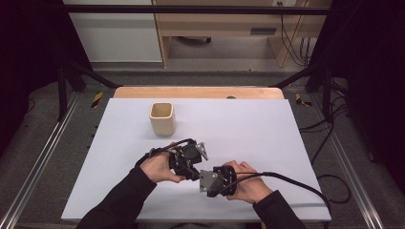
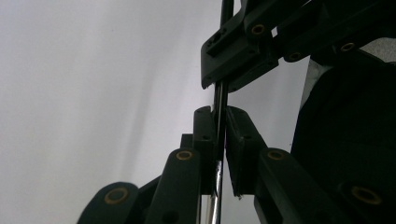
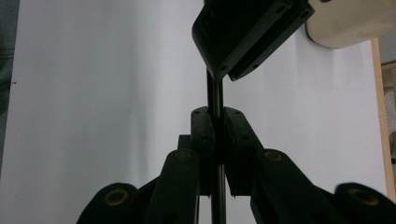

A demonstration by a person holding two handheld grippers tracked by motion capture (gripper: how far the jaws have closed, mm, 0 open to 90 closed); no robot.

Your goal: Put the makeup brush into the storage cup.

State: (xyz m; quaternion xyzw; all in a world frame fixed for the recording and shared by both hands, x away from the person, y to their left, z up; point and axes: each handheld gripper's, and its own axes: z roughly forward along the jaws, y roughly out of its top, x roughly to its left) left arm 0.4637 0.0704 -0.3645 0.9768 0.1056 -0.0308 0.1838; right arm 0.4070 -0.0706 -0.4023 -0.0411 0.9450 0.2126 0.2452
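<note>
A thin dark rod runs between my two grippers, which face each other tip to tip low over the white tabletop. My left gripper is shut on one end of the rod, whose lower part looks metallic. The right gripper is shut on the other end of the same rod. In the high view the left gripper and the right gripper sit close together near the table's front middle, each in a hand. A beige square cup stands upright farther back, apart from both.
The cup's rim appears at the top right of the right gripper view. A black cable trails from the right gripper over the table's right front. A wooden strip borders the far edge; metal frame rails flank both sides.
</note>
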